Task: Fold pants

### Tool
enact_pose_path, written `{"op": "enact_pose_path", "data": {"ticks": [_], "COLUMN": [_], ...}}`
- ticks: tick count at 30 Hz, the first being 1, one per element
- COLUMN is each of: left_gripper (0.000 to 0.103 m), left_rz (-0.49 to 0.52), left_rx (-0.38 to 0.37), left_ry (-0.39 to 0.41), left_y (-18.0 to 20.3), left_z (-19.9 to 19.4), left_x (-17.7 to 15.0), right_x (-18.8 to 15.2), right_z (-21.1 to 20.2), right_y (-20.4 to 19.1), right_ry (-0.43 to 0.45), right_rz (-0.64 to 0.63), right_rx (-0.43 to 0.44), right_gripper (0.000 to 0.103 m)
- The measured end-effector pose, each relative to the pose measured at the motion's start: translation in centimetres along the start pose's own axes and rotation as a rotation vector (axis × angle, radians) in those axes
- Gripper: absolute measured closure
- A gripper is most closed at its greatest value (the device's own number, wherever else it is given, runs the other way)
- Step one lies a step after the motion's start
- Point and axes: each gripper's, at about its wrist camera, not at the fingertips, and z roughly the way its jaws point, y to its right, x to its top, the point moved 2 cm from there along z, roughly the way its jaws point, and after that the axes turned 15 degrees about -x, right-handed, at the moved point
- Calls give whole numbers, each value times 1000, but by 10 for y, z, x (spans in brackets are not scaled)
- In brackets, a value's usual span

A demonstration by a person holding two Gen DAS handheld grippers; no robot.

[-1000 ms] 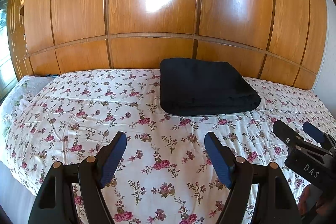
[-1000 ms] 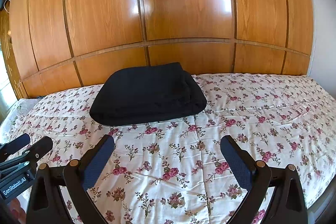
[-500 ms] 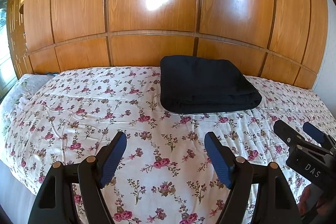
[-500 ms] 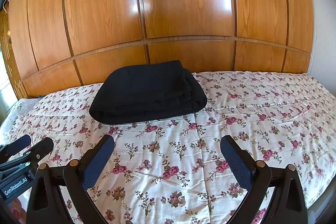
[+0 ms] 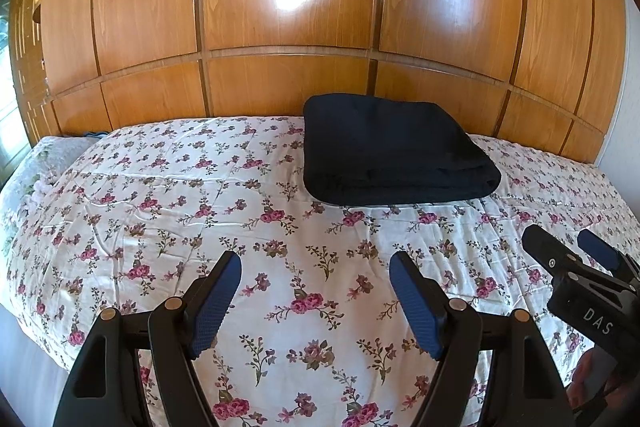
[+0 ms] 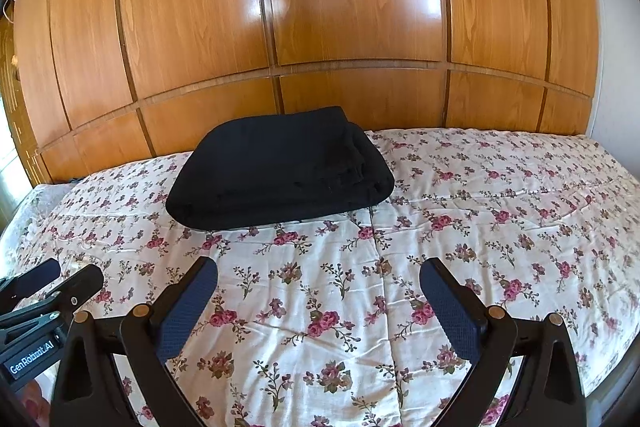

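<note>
So the black folded fabric pants [image 5: 394, 153] are sitting as a neat, thick rectangular bundle on the bed, upper middle of the frame in the left wrist view and a bit left of centre in the right wrist view [image 6: 280, 169]. The stacked fold edges face the lower right of the bundle, and its far edge looks like it touches the wood behind, though the fisheye makes that hard to call.

Underneath is a white quilted bedspread with pink rose print [image 5: 168, 211], a little wrinkled, covering the whole bed. Behind it there's a glossy orange-brown wooden panelled wall [image 5: 288, 7] with window glare on it.

Both tools hang low in the frame, well apart from the bundle. The left gripper [image 5: 316, 301] has its blue-padded fingers [image 5: 216, 305] spread wide with nothing between them. The right gripper [image 6: 318, 307] is the same, fingers [image 6: 450, 309] wide apart and holding nothing. Each one also pokes into the other camera's bottom corner.
</note>
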Motion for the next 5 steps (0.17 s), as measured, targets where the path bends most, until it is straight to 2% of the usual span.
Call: {"op": "enact_pose_path", "data": {"ticks": [5], "left_gripper": [25], "left_rz": [-1], "left_rx": [2], "left_ry": [-13], "left_y": [-2], "left_z": [4], "left_x": [-1], "right_x": [-1], "right_z": [3], "right_y": [1], "right_ry": [-9], "right_rz": [1], "right_rx": [2], "right_gripper": [1]}}
